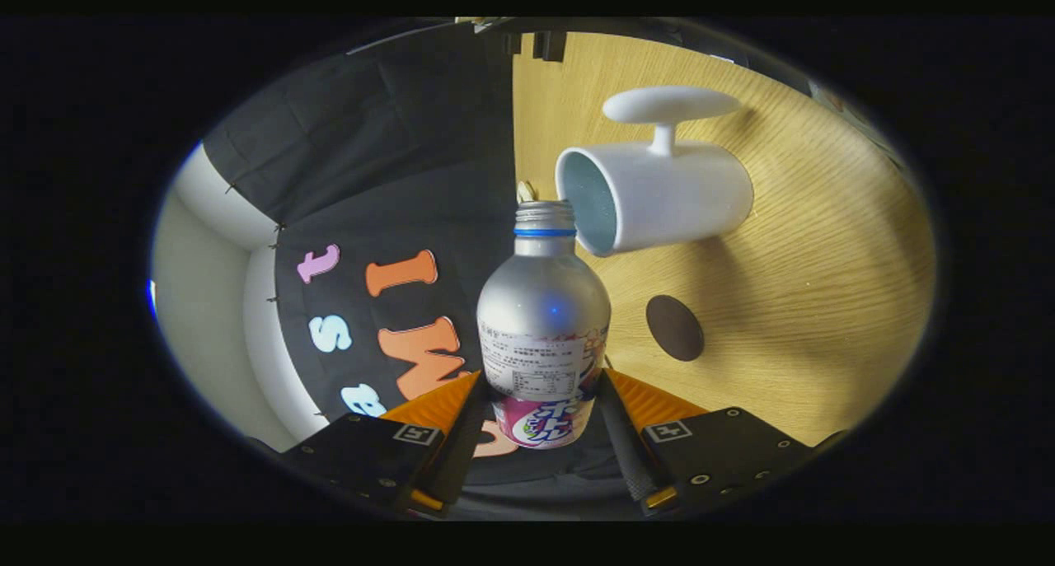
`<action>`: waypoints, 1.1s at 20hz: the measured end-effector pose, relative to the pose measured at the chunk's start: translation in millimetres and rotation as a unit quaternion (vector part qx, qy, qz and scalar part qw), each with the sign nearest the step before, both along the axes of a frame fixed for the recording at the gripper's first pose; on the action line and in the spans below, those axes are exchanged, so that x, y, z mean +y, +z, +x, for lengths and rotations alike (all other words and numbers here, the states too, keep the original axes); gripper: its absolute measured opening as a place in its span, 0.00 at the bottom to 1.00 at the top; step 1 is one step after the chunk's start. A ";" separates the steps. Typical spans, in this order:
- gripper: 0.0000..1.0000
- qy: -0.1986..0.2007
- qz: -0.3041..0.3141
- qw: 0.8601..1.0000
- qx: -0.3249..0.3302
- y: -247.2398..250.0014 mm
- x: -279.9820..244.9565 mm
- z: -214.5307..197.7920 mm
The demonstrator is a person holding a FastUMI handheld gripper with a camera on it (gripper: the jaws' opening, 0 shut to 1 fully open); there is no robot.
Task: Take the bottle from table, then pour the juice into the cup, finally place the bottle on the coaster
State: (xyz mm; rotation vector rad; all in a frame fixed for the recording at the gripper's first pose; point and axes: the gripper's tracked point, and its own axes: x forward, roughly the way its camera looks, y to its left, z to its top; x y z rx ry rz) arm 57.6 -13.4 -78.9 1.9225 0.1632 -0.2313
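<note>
Warm, fairly bright light falls on the pale wood-grain surface (808, 302) at the right of the frame, while the left side stays dim. The silver aluminium bottle (544, 319) at centre carries a small bluish glint. The white ceramic mug (659, 191) casts a soft shadow. Fisheye distortion bends the edges, which darken and blur; the centre is sharp.

Light wooden table (808, 302) with a white cup (668, 191) and dark round coaster (675, 328).
</note>
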 end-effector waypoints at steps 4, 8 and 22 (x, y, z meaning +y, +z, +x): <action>0.75 0.004 0.001 1.000 0.002 -0.6 2.6 3.0; 0.75 -0.001 0.012 1.000 0.003 -2.0 1.3 3.7; 0.75 -0.001 0.022 1.000 0.009 -4.8 0.7 2.6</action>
